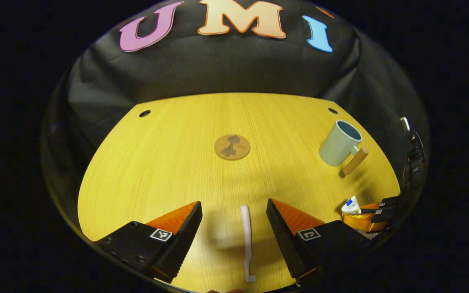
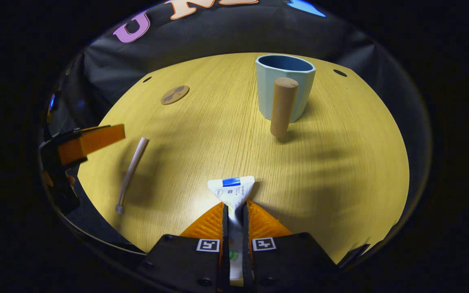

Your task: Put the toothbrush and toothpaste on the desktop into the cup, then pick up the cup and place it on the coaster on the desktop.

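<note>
Toothbrush (image 1: 246,240) lies flat on the desk (image 1: 177,162) between the wide-open left hand-held gripper (image 1: 234,228), its long axis running along the fingers, while the right hand-held gripper (image 2: 234,228) pinches the toothpaste (image 2: 233,191) with the cup (image 2: 285,87) upright straight ahead.

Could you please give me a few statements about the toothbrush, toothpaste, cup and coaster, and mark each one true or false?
1. The right hand-held gripper is shut on the toothpaste. True.
2. The toothbrush is already inside the cup. False: it lies flat on the desktop, between the open fingers of the left hand-held gripper.
3. The cup stands on the coaster. False: the coaster is bare and the cup stands apart from it.
4. The cup is upright, with a wooden handle. True.
5. The left hand-held gripper grips the toothbrush. False: its fingers are open.
</note>
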The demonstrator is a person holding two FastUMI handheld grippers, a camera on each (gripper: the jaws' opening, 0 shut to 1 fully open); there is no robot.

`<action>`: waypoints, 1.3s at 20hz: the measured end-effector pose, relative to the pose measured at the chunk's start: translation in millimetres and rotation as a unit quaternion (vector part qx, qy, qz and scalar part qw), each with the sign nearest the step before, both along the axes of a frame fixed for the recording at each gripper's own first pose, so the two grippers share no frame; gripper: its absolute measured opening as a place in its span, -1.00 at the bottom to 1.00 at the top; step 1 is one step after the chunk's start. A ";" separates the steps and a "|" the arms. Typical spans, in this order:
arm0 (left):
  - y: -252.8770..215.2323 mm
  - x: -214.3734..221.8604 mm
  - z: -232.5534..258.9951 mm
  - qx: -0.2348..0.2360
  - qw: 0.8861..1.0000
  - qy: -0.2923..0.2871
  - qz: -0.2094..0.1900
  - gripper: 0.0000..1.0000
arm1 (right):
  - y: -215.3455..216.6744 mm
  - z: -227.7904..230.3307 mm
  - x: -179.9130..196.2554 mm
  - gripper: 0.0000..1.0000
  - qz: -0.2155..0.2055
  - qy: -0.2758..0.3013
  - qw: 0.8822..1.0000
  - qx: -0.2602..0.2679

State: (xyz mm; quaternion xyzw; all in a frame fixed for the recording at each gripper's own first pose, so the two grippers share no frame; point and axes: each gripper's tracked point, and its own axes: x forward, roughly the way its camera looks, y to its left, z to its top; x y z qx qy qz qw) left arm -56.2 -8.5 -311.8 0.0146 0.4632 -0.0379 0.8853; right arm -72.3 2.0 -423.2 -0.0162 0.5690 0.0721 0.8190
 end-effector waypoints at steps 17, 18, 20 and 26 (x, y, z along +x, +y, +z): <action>-12.0 -25.8 -41.7 0.024 0.984 0.172 -0.026 0.48 | -0.4 -3.0 3.7 -0.71 0.015 0.008 1.000 0.016; -14.7 -24.9 -41.3 0.025 0.983 0.179 -0.023 0.34 | 0.1 -3.4 4.7 -0.71 0.017 0.011 1.000 0.016; -20.3 -25.4 -42.4 0.025 0.982 0.188 -0.017 0.01 | 1.1 -4.8 6.2 -0.70 0.028 0.016 0.999 0.014; -24.0 -22.3 -40.3 -0.002 0.983 0.182 0.010 -0.84 | 3.6 -5.6 5.6 -0.70 0.066 0.021 0.997 0.019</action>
